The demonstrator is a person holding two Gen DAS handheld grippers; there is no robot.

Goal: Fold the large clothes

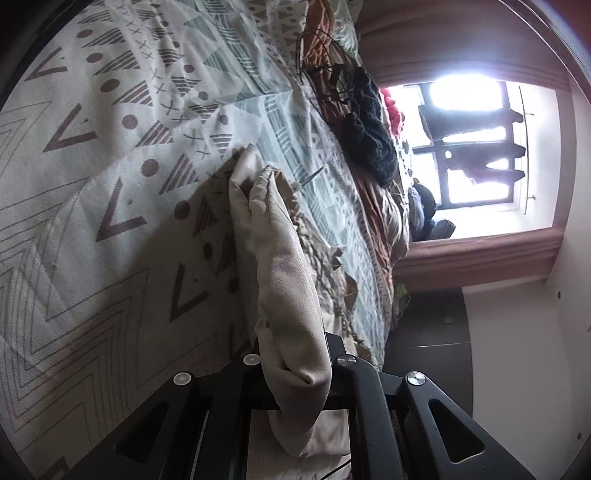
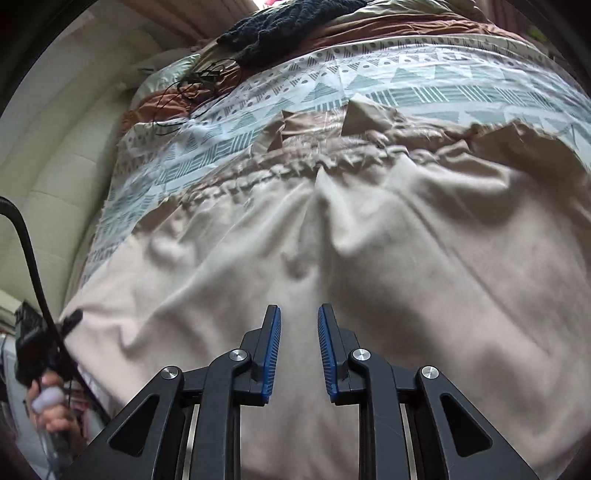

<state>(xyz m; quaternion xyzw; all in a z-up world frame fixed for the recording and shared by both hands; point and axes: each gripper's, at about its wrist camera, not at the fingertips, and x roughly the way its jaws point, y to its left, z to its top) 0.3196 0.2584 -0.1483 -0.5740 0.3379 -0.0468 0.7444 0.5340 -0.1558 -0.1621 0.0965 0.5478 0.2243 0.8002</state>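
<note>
1. Nearest in the left wrist view, the left gripper has its black fingers clamped tight on a thick fold of a beige garment; the cloth bulges out between them and hides the pads.
2. From that grip the beige fold stretches away from the camera over the patterned bedsheet, ending in a gathered, elastic-looking edge.
3. In the right wrist view, the right gripper hovers above the same garment. Its blue-padded fingers stand a narrow gap apart with nothing between them; only flat cloth shows below.
4. The garment lies spread across the bed under this gripper, wrinkled, with its ruffled edge on the far side.
5. At the lower left of this view, a person's hand grips the handle of the other black tool, at the garment's corner.
6. Beyond the garment the sheet shows bands of grey-green triangles and stripes.
7. Farther back, a tangle of thin black cable rests on the bedding.
8. Next to the cable lies a dark knitted item on rust-coloured bedding.
9. Farthest in the left view, a bright window glows within a wooden frame.
</note>
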